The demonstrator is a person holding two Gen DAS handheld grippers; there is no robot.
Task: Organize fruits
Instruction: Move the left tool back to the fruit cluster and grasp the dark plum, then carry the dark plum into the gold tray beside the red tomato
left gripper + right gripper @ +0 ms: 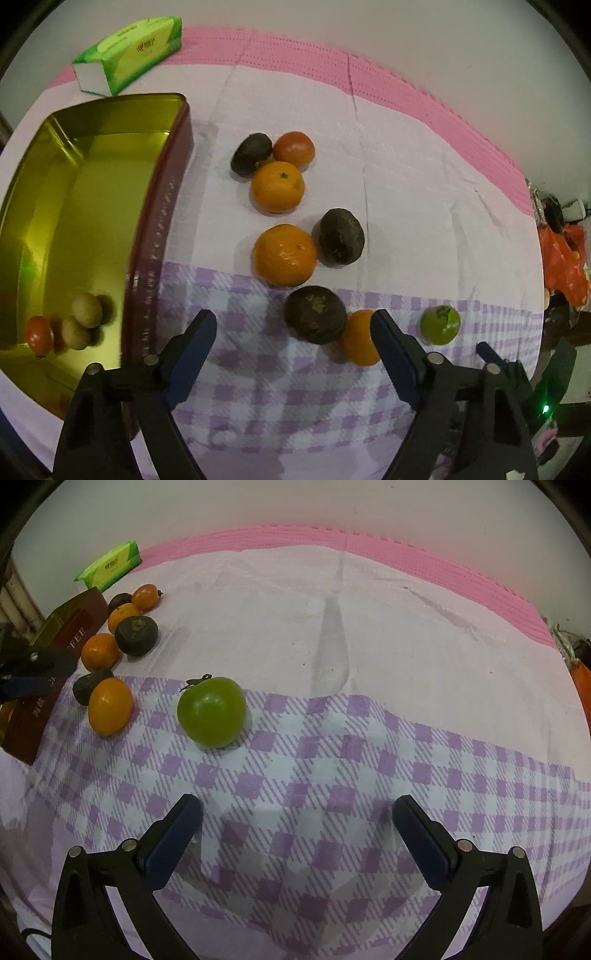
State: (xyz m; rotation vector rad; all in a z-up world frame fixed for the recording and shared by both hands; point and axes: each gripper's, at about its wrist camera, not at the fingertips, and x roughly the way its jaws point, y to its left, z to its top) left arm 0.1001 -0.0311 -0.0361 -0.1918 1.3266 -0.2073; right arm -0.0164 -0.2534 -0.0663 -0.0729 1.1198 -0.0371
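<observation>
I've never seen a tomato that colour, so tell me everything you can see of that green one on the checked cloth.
The green tomato is round, smooth and glossy, evenly green, with a dried dark stalk and curled sepals at its top, tipped toward the upper left in the right wrist view. It looks whole and unbruised. It rests on the purple checked part of the cloth, apart from the other fruit; the nearest orange lies to its left without touching. The right gripper is open, short of it.

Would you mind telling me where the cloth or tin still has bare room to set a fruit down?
The tin is bare at its far end; only a red fruit and two tan ones sit near. The cloth right of the green tomato is open. The cluster beside the tin, around the dark fruit, is crowded.
</observation>
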